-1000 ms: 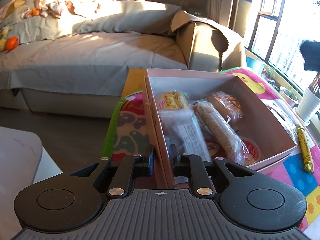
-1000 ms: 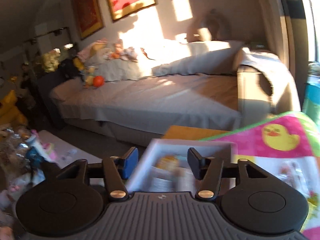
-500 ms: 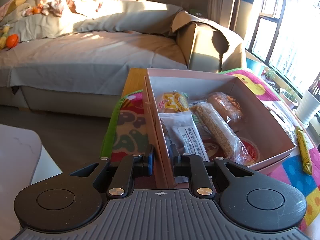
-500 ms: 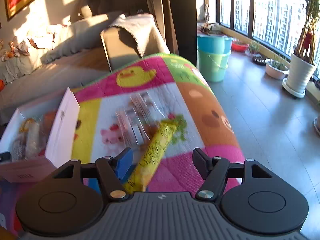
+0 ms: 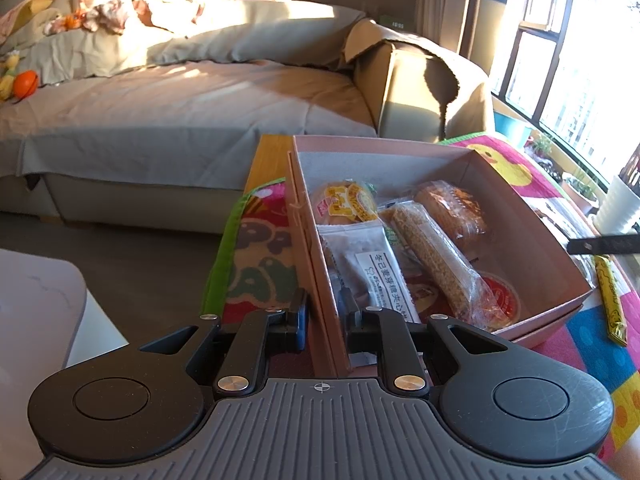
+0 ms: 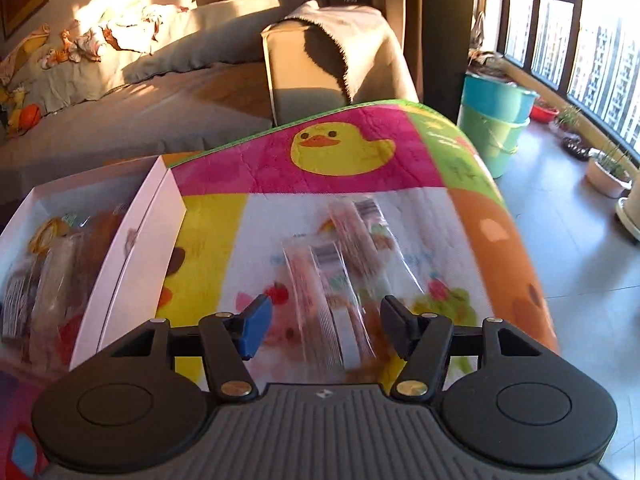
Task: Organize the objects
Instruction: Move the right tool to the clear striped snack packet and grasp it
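A pink cardboard box (image 5: 532, 240) holds several wrapped snacks, among them a long cereal bar (image 5: 432, 252) and a white-labelled packet (image 5: 372, 264). My left gripper (image 5: 323, 316) is shut on the box's near left wall, one finger inside and one outside. On the colourful mat (image 6: 360, 160) to the right of the box (image 6: 132, 240) lie two clear-wrapped snack packets (image 6: 316, 280). My right gripper (image 6: 326, 320) hangs low over their near ends. Its jaws are closing with the nearer packet between them, the pads still apart from it. A yellow snack bar (image 5: 610, 296) lies right of the box.
A covered sofa (image 5: 180, 120) with cushions and toys stands behind the table. A white table corner (image 5: 36, 312) is at the left. Stacked green and blue buckets (image 6: 496, 120) and plant pots (image 6: 608, 172) stand on the tiled floor by the windows.
My right gripper swung from facing the sofa, past the yellow bar, down onto the clear packets, and its jaws narrowed a little. The left gripper kept its hold on the box.
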Demonstrator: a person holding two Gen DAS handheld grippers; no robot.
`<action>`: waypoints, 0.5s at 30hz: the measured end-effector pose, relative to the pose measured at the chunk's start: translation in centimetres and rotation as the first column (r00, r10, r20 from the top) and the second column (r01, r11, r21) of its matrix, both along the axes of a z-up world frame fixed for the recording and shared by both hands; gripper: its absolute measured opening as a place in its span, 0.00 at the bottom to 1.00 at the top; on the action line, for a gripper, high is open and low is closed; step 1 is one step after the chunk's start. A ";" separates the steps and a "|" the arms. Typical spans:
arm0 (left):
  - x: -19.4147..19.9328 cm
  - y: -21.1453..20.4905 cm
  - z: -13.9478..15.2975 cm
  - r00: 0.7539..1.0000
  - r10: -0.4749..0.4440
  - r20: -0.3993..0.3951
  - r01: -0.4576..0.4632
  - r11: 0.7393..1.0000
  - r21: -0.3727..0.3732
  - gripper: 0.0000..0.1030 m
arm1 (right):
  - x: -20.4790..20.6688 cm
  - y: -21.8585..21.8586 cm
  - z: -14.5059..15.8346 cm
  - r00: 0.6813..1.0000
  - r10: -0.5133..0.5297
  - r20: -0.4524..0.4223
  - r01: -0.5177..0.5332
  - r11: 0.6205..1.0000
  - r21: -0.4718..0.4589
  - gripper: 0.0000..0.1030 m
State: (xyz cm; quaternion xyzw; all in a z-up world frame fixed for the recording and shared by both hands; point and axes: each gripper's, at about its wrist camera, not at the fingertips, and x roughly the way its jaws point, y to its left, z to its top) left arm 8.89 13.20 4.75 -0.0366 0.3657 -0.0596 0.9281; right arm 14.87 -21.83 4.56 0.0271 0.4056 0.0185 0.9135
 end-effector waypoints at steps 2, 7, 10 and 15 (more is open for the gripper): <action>-0.1 0.0 0.0 1.000 -0.001 0.000 0.001 1.000 0.003 0.18 | 1.1 0.2 -0.7 1.000 -0.002 -0.031 0.003 1.000 0.016 0.50; -0.1 0.0 0.0 1.000 -0.001 0.001 0.001 1.000 0.002 0.18 | -0.5 1.4 -0.6 0.999 0.034 -0.026 -0.034 0.999 0.006 0.30; -0.2 0.1 0.0 1.000 -0.001 0.004 0.001 1.000 -0.002 0.18 | -2.5 1.6 -0.3 0.997 0.059 -0.045 -0.059 0.998 0.018 0.27; -0.2 0.2 0.0 1.000 -0.002 0.005 0.002 1.000 -0.008 0.18 | -6.6 2.0 0.6 0.993 0.095 -0.063 -0.094 0.995 0.027 0.18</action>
